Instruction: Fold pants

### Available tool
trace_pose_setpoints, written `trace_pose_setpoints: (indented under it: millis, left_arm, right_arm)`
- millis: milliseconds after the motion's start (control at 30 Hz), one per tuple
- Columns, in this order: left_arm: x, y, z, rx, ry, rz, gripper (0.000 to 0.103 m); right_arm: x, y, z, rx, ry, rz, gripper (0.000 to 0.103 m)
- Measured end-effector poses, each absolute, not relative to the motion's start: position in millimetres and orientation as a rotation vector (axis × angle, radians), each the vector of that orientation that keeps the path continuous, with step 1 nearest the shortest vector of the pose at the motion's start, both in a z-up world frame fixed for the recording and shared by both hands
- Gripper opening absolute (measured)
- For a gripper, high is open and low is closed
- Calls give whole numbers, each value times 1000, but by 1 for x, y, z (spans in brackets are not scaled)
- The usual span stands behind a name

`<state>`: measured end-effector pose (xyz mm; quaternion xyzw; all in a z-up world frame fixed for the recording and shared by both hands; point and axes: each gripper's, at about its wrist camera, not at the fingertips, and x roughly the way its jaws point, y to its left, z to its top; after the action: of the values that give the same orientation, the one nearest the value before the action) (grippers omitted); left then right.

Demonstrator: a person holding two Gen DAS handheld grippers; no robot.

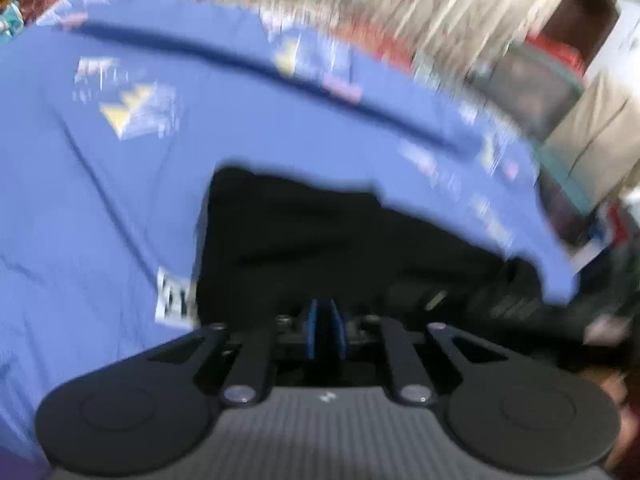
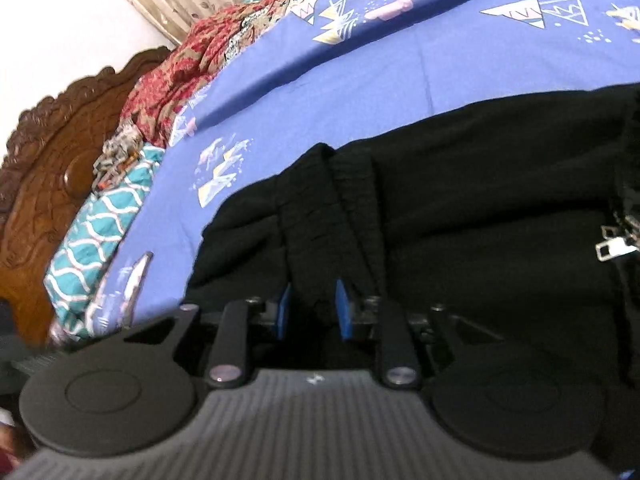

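Fold underway: right gripper grasping pants cuff ahead; left gripper clenched, contents unclear; stacking remains

Bare sheet beyond pants

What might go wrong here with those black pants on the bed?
The right tongs pinch only a narrow ribbed fold of the pants, so it might slip out. The left tongs look nearly shut; blur hides whether they hold cloth, so that side could drop. The zipper pull might snag while folding.
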<state>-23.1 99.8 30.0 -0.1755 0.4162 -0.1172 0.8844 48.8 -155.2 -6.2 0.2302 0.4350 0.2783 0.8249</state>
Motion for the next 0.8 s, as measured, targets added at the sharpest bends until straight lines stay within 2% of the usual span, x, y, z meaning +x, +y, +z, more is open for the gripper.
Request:
trace_pose_setpoints:
  millis: [67, 167, 367, 467, 633, 667, 733, 800]
  left_arm:
    - [-23, 88, 13, -282, 922, -234, 6]
    - [-30, 75, 13, -178, 883, -218, 7]
    - [-28, 73, 14, -164, 884, -210, 7]
    - [-28, 71, 14, -155, 881, -205, 7]
    - [-30, 69, 23, -135, 879, -216, 7]
    - [-30, 72, 28, -150, 881, -221, 8]
    - [-32, 80, 44, -208, 854, -242, 22]
    - [-36, 86, 58, -255, 807, -254, 28]
  right_arm:
    - [47, -163, -8, 523, 943, 600, 26]
    - [41, -163, -7, 534, 945, 599, 28]
    - [34, -159, 2, 501, 901, 627, 30]
    - [38, -148, -15, 426, 984, 567, 29]
    - [39, -162, -1, 492, 938, 586, 31]
    - [37, -168, 3, 504, 917, 588, 31]
    - [32, -181, 11, 505, 880, 574, 31]
    - [26, -198, 18, 489, 837, 544, 31]
